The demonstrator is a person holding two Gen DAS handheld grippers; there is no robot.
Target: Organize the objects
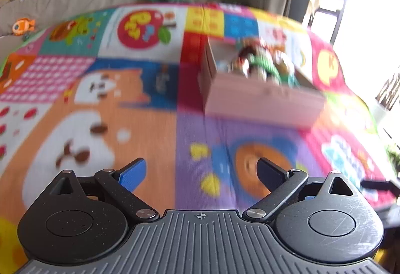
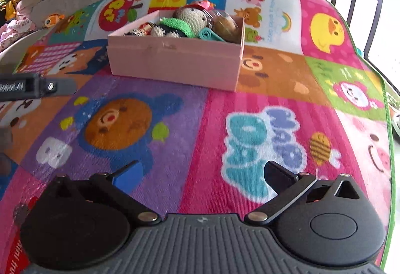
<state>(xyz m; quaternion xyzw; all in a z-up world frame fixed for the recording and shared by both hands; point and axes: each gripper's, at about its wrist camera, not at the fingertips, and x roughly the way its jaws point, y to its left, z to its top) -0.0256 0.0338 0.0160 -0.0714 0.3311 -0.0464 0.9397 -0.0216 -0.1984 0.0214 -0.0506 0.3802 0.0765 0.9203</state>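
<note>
On the play mat (image 2: 200, 124), both grippers hang empty, well short of the pink box (image 2: 175, 64).

Toys are piled high inside, crocheted doll (image 2: 191, 17) on top: nudge that box and something could spill out! Left gripper (image 1: 201, 171) and right gripper (image 2: 201, 174) both tilt down over the mat, jaws spread wide, nothing between them.

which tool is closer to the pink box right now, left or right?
Hard to call; neither clearly. The left tool and right tool are both open, empty and short of the pink box, over the mat. The box sits ahead-right of the left tool, ahead-left of the right.
</note>
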